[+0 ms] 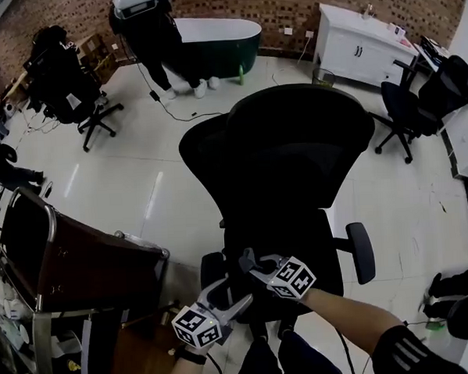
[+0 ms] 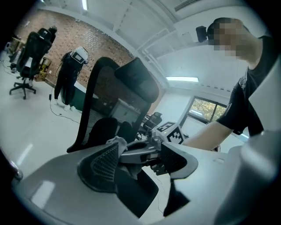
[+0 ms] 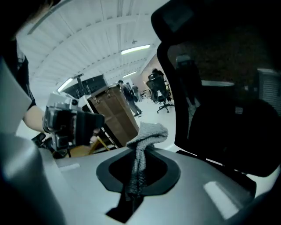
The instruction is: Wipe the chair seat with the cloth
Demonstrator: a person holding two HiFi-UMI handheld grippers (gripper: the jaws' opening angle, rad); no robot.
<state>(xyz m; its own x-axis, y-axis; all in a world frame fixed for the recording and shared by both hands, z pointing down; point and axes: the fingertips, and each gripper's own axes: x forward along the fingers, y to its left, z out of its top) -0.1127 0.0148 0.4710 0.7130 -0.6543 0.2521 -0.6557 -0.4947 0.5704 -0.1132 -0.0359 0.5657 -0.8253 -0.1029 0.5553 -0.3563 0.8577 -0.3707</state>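
- The cloth (image 3: 147,134) is a grey, knitted-looking piece. It is held above the front part of the chair seat (image 1: 287,238), not lying on it.
- The right gripper (image 3: 138,173) has its jaws pressed together on the cloth. A narrow strip runs down between them, and a bunched tuft stands above their tips.
- The left gripper (image 2: 138,160) has its jaws spread wide. The tips of the right gripper and a pale tuft of the cloth sit in the gap between them. Whether the cloth touches either pad cannot be told.
- In the head view both grippers meet tip to tip over the front edge of the seat. The left gripper comes in from the lower left, the right gripper from the lower right.
- The chair (image 1: 294,140) is a black office chair with a mesh back and two armrests (image 1: 361,250). It stands on a pale glossy floor (image 1: 155,178).
- A brown cabinet (image 1: 74,265) stands just left of the chair.
- Farther off are a standing person (image 1: 152,38), a dark green bathtub (image 1: 214,39), a white cupboard (image 1: 360,47) and a brick wall (image 1: 287,3).
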